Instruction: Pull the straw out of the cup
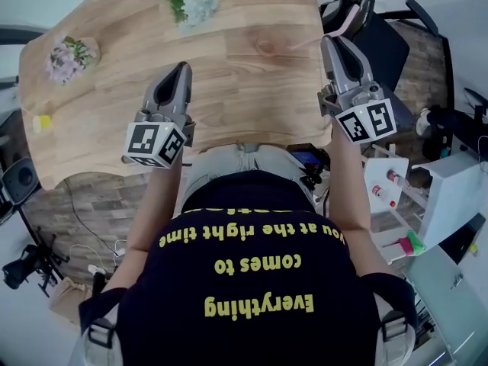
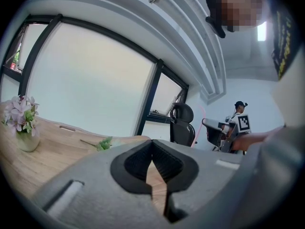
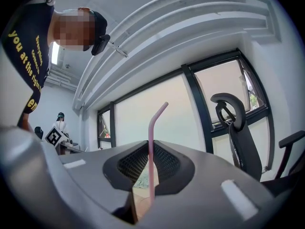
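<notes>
Pink straw (image 3: 151,128) stands upright between the pads of my right gripper (image 1: 334,46), which pinches it partway along its stem. The bent top leans off to the right above the jaws. No cup shows in any view, and nothing hangs on the straw, so I judge the pull itself done: the straw is out and rides in my grip. What is left, as far as I can tell, is at most to set it down somewhere. That gripper hangs by the right edge of the wooden table (image 1: 252,90). My left gripper (image 1: 180,71) is over the table, jaws pressed together on nothing.
</notes>
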{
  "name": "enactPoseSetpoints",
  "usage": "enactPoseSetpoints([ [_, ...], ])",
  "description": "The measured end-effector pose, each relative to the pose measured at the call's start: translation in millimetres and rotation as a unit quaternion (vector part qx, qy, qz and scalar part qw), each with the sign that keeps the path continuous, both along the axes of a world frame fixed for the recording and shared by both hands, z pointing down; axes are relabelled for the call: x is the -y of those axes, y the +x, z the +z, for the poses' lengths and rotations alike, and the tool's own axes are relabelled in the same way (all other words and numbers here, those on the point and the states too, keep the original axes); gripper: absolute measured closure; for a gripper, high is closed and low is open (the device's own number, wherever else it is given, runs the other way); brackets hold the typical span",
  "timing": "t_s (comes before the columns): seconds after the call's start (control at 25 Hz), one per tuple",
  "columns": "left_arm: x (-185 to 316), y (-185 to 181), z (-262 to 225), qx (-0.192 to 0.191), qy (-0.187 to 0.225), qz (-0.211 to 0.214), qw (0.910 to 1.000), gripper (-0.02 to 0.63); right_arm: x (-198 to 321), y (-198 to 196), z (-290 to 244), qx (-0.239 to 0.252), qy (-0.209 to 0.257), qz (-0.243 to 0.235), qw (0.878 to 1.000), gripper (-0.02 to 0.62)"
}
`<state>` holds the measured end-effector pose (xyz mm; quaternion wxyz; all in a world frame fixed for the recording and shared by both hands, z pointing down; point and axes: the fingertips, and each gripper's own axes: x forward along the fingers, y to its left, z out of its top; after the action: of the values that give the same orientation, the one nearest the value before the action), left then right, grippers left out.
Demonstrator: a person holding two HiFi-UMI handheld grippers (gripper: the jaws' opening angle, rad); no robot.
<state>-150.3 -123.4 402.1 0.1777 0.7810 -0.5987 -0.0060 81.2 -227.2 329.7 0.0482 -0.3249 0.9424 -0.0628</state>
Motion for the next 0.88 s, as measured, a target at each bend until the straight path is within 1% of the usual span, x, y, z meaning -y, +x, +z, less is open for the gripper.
enactPoseSetpoints([
  [0.44, 4, 12, 7, 0.000, -0.009, 0.027, 0.9996, 0.604, -9, 22, 19, -0.013, -0.021, 0.032, 0.999, 0.555],
  [0.88, 11, 19, 16, -0.001, -0.019, 0.045, 0.9988, 0.604, -9, 36, 39, -0.023, -0.045, 0.055, 0.997, 0.555],
])
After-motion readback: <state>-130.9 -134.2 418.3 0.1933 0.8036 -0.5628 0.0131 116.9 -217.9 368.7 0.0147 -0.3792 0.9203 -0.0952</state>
